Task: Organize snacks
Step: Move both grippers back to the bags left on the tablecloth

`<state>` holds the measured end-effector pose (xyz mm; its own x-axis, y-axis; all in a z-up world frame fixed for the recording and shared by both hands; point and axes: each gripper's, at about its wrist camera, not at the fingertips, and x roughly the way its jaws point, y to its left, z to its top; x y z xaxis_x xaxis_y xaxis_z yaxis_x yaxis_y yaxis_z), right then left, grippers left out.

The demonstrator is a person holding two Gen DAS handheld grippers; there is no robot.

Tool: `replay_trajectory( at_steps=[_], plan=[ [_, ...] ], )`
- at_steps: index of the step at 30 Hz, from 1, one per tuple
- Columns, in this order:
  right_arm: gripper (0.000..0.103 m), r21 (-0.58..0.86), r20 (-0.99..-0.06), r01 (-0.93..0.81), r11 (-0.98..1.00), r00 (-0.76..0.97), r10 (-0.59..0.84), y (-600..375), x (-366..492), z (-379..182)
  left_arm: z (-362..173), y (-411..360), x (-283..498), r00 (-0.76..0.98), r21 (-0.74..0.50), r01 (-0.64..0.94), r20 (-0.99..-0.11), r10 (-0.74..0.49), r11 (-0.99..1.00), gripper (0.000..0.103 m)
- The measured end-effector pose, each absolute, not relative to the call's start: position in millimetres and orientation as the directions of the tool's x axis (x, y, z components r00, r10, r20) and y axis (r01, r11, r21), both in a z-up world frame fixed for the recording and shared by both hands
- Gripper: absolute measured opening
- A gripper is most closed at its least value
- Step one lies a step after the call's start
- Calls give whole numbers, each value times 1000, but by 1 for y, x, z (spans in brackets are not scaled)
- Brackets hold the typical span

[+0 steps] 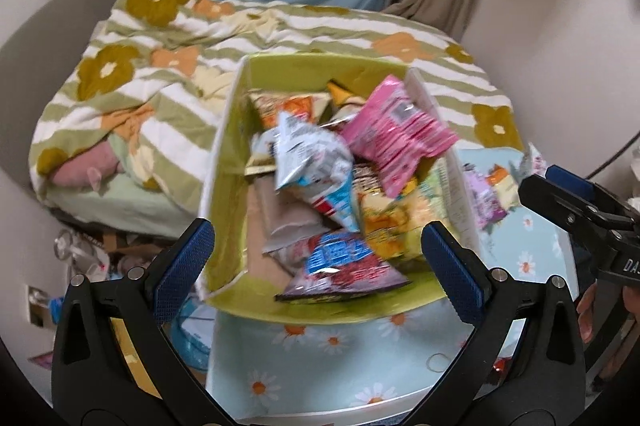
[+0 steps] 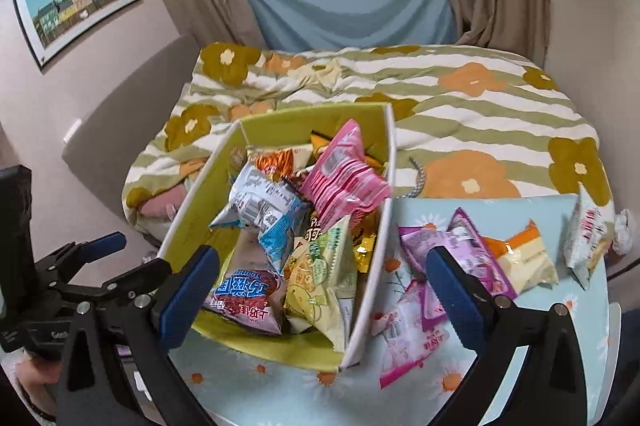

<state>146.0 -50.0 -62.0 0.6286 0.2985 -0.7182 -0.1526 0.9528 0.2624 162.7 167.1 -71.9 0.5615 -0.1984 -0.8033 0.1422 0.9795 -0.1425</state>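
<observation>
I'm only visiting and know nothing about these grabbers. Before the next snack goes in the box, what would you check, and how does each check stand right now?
1. Right gripper open and holding nothing: ok.
2. Left gripper open and holding nothing: ok.
3. Snacks left to pick up: ok; purple packets, an orange-and-cream packet and a white packet lie on the daisy tablecloth beside the box.
4. Green box open on top: ok.
5. Room left inside the box: cannot tell; packets are heaped high, the pink packet topmost.
6. Sharp view: not ok, the left wrist view is blurred.

Snack packets (image 2: 280,226) fill the green bin (image 2: 280,124); others (image 2: 472,258) lie beside it.
</observation>
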Motion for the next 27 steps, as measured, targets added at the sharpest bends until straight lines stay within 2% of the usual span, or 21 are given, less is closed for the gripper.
replay_trajectory(
  at_steps=[7,17,23,27],
  plan=[
    [103,255,-702,-39,966,680,212,-98,121,-39,-55,124,169,566,-151,257,-777,-275,955,103],
    [103,253,-697,143,957,713,78,-194,102,-36,-55,18,177,524,-102,426,-782,-337,899,103],
    [103,278,-724,186,942,685,79,-253,110,-55,-81,-72,194,412,-98,527,-840,-354,844,103],
    [103,318,-748,224,921,656,98,-292,119,-77,-105,-125,203,361,-54,595,-873,-327,802,103]
  ],
)
